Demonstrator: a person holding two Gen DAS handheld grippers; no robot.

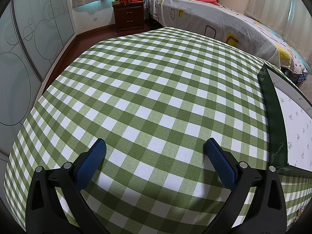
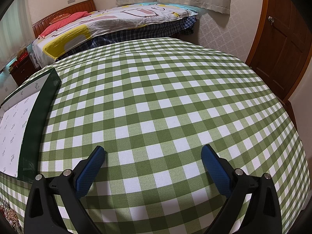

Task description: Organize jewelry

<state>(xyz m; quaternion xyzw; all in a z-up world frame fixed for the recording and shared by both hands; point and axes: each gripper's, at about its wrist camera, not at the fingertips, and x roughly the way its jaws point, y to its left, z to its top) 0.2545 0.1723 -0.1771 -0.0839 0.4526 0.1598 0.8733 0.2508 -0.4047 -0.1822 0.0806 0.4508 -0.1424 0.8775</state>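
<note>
Green box (image 1: 273,105) lies between both wide-apart claws; possibly jewelry (image 2: 7,214) nearby.

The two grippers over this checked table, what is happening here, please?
Nothing is being handled yet. The left gripper and the right gripper both hang open and empty above the green checked tablecloth. Between them lies a dark green box with a white printed inside, seen at the right edge of the left view and the left edge of the right view. A small heap of what looks like jewelry shows at the near edge of the table, too cut off to make out. The sorting has not started.
</note>
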